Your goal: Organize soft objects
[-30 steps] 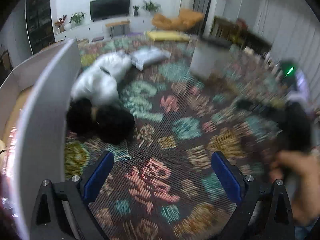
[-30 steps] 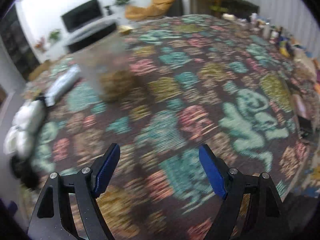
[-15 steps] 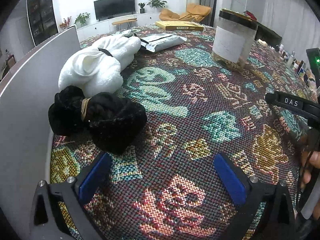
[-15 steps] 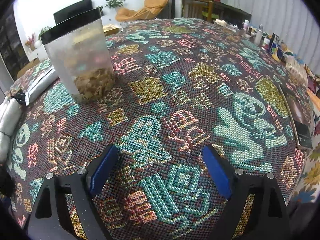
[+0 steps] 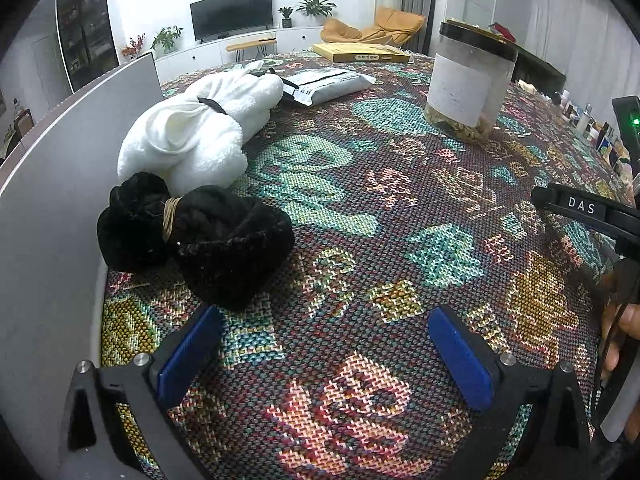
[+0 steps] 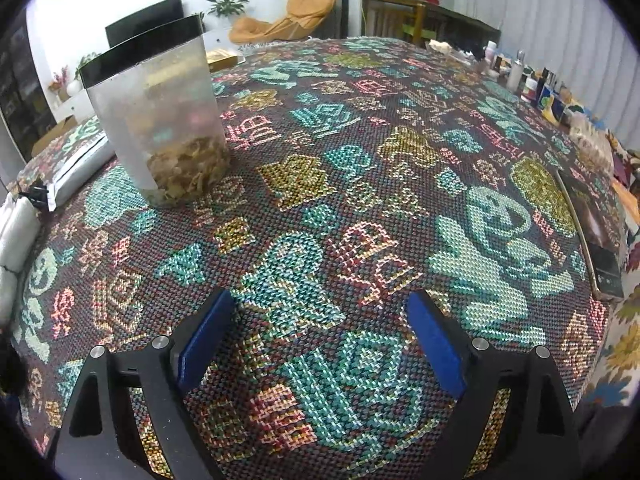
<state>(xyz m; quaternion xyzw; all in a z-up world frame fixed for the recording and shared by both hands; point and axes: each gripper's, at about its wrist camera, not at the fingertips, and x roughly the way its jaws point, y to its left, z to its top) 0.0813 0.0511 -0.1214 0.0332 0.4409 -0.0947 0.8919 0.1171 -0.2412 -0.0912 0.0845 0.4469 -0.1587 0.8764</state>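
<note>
Left wrist view ran, from its left edge, along a grey curved panel (image 5: 60,184) that walled off that side of the patterned tablecloth (image 5: 360,240). Tight against the panel lay the black fluffy bundle (image 5: 192,236), tied with a tan band, and touching it from behind was the white fluffy bundle (image 5: 196,132), cinched with a dark strap. A grey mailer bag (image 5: 328,84) lay beyond the white one, then a flat yellow box (image 5: 360,52), then a clear jar (image 5: 468,84) with a black lid and dried bits at the bottom. The left gripper (image 5: 320,352) had just been opening; its 2 blue pads stood wide with only cloth between them, the black bundle just ahead of its left pad. At the far right the other tool's black arm, lettered DAS, crossed in front, with fingers (image 5: 624,340) around its handle.

On the right wrist view the white bundle showed only as a sliver at the left edge, the jar beside it. The right gripper (image 6: 316,344) had also just been opening and held nothing. Small bottles (image 6: 520,76) lined the far right edge.
</note>
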